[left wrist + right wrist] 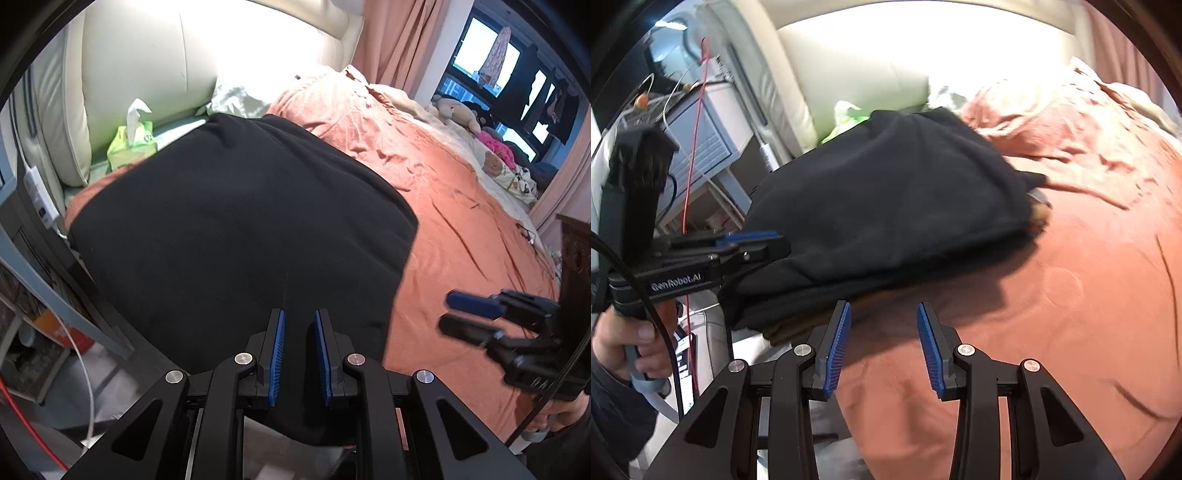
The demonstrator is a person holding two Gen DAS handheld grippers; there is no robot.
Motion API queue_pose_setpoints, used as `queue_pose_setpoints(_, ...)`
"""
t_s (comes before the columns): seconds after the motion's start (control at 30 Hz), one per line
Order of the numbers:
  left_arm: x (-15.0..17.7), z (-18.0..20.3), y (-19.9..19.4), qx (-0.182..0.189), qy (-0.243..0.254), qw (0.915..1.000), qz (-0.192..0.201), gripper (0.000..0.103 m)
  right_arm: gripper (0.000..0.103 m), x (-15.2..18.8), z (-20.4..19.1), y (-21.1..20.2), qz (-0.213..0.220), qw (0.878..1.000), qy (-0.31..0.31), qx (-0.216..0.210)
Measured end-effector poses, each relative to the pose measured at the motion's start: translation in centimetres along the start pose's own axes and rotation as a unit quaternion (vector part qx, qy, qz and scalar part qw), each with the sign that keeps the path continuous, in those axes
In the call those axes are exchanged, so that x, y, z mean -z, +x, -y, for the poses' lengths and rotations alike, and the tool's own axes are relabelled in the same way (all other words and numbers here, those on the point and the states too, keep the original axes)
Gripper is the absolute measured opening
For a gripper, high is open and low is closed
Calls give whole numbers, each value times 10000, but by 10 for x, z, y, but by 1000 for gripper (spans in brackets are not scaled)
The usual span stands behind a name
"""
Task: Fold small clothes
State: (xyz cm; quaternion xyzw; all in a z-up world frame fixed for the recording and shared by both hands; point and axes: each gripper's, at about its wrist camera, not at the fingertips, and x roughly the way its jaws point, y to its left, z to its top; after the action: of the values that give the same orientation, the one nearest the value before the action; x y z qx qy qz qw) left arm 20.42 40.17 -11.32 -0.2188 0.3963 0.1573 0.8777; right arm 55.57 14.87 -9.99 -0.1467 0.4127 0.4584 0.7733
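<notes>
On the orange bedspread (461,206) by a cream headboard (147,62) lies black clothing (240,221).

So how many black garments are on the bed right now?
1 visible: a black garment folded near the bed's edge by the headboard. A brownish layer peeks beneath it, so others may be hidden.

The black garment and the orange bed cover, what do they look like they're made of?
Black garment: seemingly a soft, matte fleece or thick knit; it reflects no light and folds in rounded, bulky layers. Orange bed cover: probably thin woven cotton, matte, with many fine sharp creases.
</notes>
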Motion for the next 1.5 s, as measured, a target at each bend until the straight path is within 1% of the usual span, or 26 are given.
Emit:
queue_pose_setpoints(0.13, 13, 17, 5, -72, 90, 9998, -143, 15, 35, 5, 7, -36, 169, 9996, 133, 209)
queue_pose_setpoints(0.2, 20, 30, -3, -122, 209, 9997, -72, 15, 37, 8, 10, -56, 254, 9990, 196, 325)
queue_pose_setpoints(0.23, 21, 35, -9, -140, 233, 9996, -17, 15, 42, 10, 12, -64, 288, 9987, 209, 374)
queue_pose_setpoints(0.27, 21, 43, -15, -68, 250, 9996, 55, 15, 46, 13, 13, -73, 332, 9983, 224, 424)
queue_pose_setpoints(0.3, 22, 49, -21, -7, 268, 9996, 125, 15, 55, 17, 12, -86, 406, 9976, 251, 493)
queue_pose_setpoints(0.33, 23, 54, -26, 12, 284, 9994, 188, 16, 62, 22, 13, -95, 462, 9970, 273, 549)
queue_pose_setpoints(0.37, 22, 61, -32, 10, 305, 9992, 254, 19, 65, 27, 13, -107, 550, 9960, 301, 631)
queue_pose_setpoints(0.4, 22, 66, -36, 23, 310, 9991, 295, 21, 71, 32, 12, -117, 615, 9952, 329, 681)
queue_pose_setpoints(0.43, 22, 70, -41, 36, 301, 9990, 337, 28, 74, 36, 14, -126, 668, 9946, 363, 711)
queue_pose_setpoints(0.47, 22, 75, -47, 58, 307, 9987, 413, 37, 75, 40, 13, -136, 726, 9939, 392, 729)
queue_pose_setpoints(0.5, 22, 81, -52, 56, 335, 9982, 486, 43, 79, 45, 12, -149, 800, 9930, 422, 756)
queue_pose_setpoints(0.53, 22, 86, -58, 43, 370, 9977, 567, 55, 83, 50, 10, -157, 845, 9922, 444, 806)
queue_pose_setpoints(0.57, 23, 92, -64, 27, 405, 9970, 658, 69, 84, 54, 9, -169, 904, 9909, 472, 882)
queue_pose_setpoints(0.6, 24, 97, -70, 11, 438, 9962, 749, 75, 87, 61, 7, -180, 969, 9896, 489, 942)
queue_pose_setpoints(0.63, 25, 104, -76, 2, 474, 9954, 831, 85, 91, 66, 5, -188, 1023, 9884, 508, 999)
queue_pose_setpoints(0.67, 26, 109, -81, 7, 511, 9946, 899, 91, 93, 71, 2, -196, 1070, 9872, 528, 1060)
queue_pose_setpoints(0.7, 26, 115, -87, 23, 562, 9936, 975, 92, 98, 78, 0, -207, 1136, 9853, 556, 1147)
queue_pose_setpoints(0.73, 27, 121, -92, 31, 618, 9928, 1025, 97, 101, 82, -2, -214, 1176, 9841, 571, 1207)
queue_pose_setpoints(0.77, 28, 125, -95, 23, 662, 9921, 1063, 103, 102, 89, -6, -224, 1226, 9822, 592, 1297)
queue_pose_setpoints(0.9, 35, 147, -111, 18, 805, 9899, 1171, 103, 103, 108, -17, -248, 1364, 9775, 645, 1475)
queue_pose_setpoints(1.03, 41, 164, -121, 112, 910, 9886, 1193, 103, 103, 125, -28, -273, 1467, 9725, 690, 1672)
queue_pose_setpoints(1.23, 55, 194, -141, 211, 1178, 9835, 1359, 103, 103, 151, -42, -315, 1683, 9639, 768, 1915)
queue_pose_setpoints(1.3, 59, 205, -148, 275, 1230, 9819, 1416, 103, 103, 162, -47, -330, 1842, 9573, 807, 2078)
queue_pose_setpoints(1.43, 69, 224, -162, 368, 1320, 9793, 1490, 103, 103, 184, -60, -355, 1985, 9443, 876, 2475)
queue_pose_setpoints(1.5, 76, 233, -170, 413, 1377, 9774, 1548, 103, 103, 192, -67, -364, 2058, 9404, 896, 2554)
